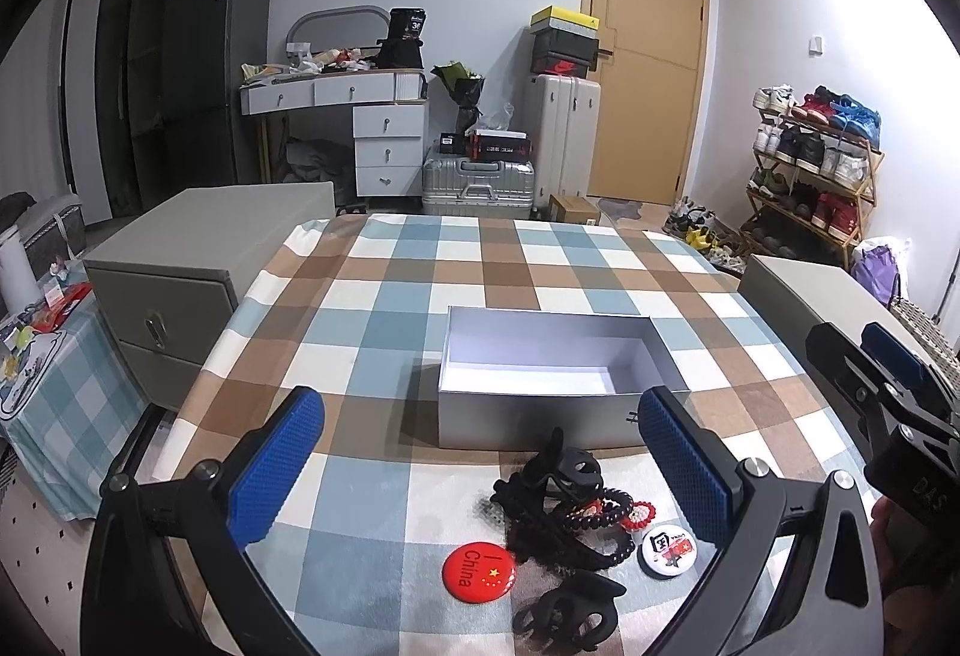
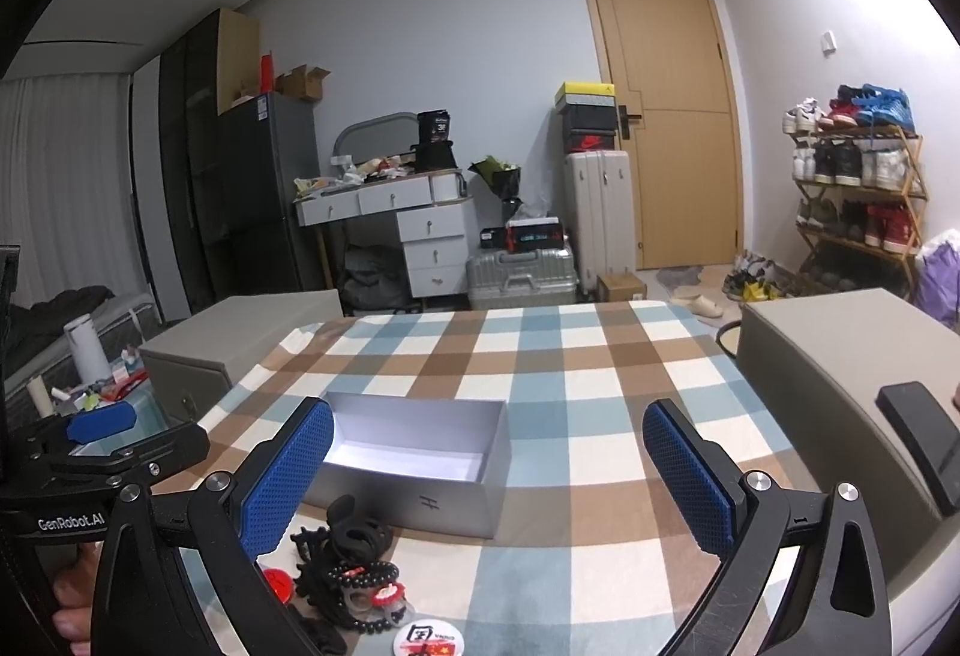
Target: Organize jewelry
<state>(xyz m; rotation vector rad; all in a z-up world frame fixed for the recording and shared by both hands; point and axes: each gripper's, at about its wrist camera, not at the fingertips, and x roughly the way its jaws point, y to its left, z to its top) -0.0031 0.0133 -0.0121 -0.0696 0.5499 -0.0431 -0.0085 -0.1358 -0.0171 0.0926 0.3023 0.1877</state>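
Your left gripper [image 1: 480,467] hangs over the near edge of the checked tablecloth [image 1: 372,308] with its blue-padded jaws spread wide and nothing between them. Just ahead of it and slightly below, between the two fingers, lies the jewelry pile: a tangle of black bead bracelets [image 1: 576,530] with a black hair claw [image 1: 564,467] resting on top, a red-and-white ornament [image 1: 641,513] tucked at its right side. Nearer to you sit a red round badge [image 1: 480,567] on the left, a white round badge [image 1: 667,548] close to the right finger, and a second black hair claw [image 1: 567,611] closest of all. Beyond the pile, touching or nearly touching it, stands the open grey box [image 1: 540,419], its white interior bare.

Your right gripper [image 2: 487,476] is also wide apart and holds nothing. From it, the same box [image 2: 414,500] is ahead and left, and the bracelets [image 2: 360,581] lie low beside its left finger.
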